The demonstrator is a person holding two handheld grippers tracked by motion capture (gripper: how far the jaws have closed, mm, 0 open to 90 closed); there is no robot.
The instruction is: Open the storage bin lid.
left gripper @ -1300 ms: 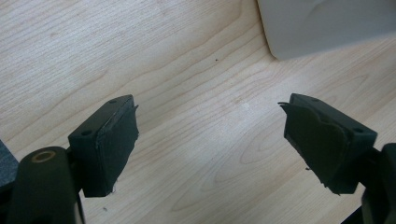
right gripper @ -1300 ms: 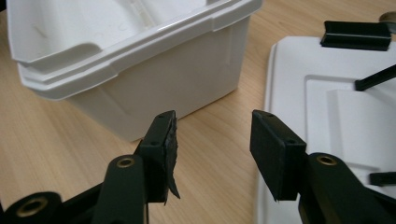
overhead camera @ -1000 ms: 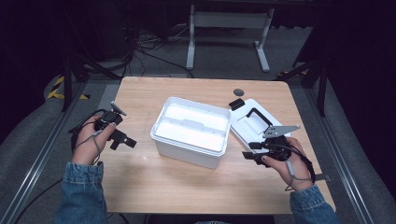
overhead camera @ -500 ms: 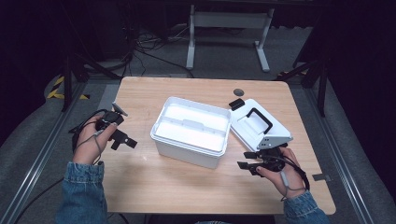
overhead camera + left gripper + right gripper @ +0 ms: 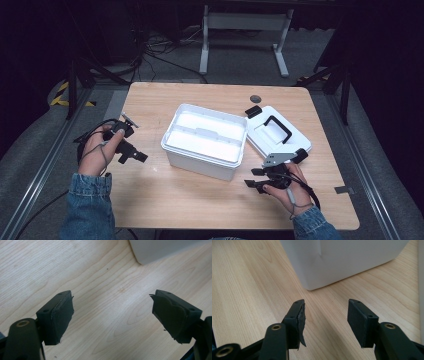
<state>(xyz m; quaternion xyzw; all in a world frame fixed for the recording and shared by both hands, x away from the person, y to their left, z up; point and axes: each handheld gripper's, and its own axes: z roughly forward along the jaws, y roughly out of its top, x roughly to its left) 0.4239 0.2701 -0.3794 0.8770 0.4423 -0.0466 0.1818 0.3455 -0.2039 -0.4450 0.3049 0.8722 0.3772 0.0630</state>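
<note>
A: What did the surface look like?

B: A pale wooden table [image 5: 150,200], its grain running in long bands, stood on grey carpet in a dark room. At twelve o'clock beyond it was a white metal frame [image 5: 245,30], with black cables [image 5: 150,47] trailing over the floor at eleven.

A: And where was the box?

B: The white box [image 5: 205,140] sat open near the table's middle. Its lid [image 5: 277,135], with a black handle, lay flat on the table, touching it at three o'clock.

A: The grippers?

B: The left gripper [image 5: 131,156] hovered at nine o'clock from the box, well apart from it, jaws spread wide over bare wood. The right gripper [image 5: 251,177] was at five o'clock, low over the table, near the box's corner. Its jaws had just been opening a little further and stood spread, nothing between them.

A: Anything else on the wood?

B: A small dark disc [image 5: 255,98] lay near the far edge, at one o'clock from the box.
</note>
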